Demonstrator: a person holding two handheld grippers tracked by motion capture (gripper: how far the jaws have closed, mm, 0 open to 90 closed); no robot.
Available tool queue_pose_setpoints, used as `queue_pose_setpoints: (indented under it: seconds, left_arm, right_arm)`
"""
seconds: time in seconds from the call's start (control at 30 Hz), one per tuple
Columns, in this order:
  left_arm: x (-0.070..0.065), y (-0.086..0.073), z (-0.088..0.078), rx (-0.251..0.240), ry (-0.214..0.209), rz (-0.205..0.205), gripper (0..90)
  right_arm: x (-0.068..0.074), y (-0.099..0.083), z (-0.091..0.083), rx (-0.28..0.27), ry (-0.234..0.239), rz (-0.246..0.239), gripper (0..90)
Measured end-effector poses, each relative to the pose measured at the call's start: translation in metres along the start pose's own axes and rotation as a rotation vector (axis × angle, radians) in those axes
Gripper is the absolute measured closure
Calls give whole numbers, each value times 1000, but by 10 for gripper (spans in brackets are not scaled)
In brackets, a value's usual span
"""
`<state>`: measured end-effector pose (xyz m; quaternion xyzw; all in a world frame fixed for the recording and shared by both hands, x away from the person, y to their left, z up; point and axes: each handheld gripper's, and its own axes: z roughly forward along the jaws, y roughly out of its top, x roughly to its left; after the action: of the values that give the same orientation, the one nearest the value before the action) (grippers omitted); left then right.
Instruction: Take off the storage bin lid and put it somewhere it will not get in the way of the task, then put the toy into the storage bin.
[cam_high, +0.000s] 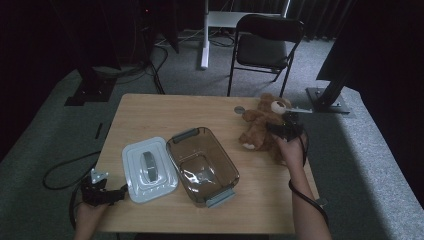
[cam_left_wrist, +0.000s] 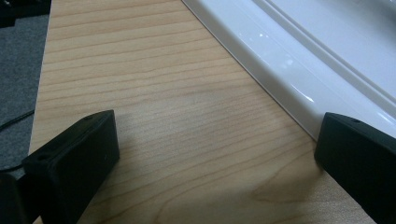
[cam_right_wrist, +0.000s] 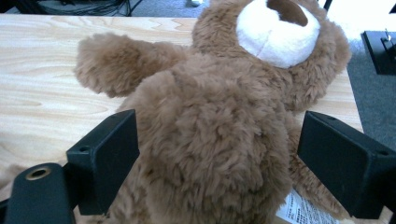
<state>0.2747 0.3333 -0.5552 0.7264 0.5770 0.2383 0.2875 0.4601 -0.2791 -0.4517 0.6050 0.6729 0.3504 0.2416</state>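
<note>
Right gripper (cam_right_wrist: 217, 154) spread astride teddy bear (cam_right_wrist: 224, 126); left gripper (cam_left_wrist: 217, 154) spread beside white lid (cam_left_wrist: 327, 60); paper tag (cam_right_wrist: 303, 212) plain from right gripper view.

Off to the side on my counter (cam_high: 150, 112)

I see a clear brown container (cam_high: 202, 165) standing open mid-counter, its white lid (cam_high: 148, 169) lying flat just beside it. A small grey disc (cam_high: 239, 109) sits near the far edge; a black folding chair (cam_high: 265, 45) stands beyond.
</note>
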Motion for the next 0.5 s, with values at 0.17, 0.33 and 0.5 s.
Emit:
queue_pose_setpoints:
  seconds: [0.17,0.33,0.5]
  left_arm:
    - [0,0,0,0,-1,1,6]
    - [0,0,0,0,-1,1,6]
    - [0,0,0,0,-1,2,6]
  right_arm:
    - [-3,0,10,37,-17,34,108]
    - [-2,-2,19,73,-12,65,108]
    - [-3,-3,26,98,14,94,107]
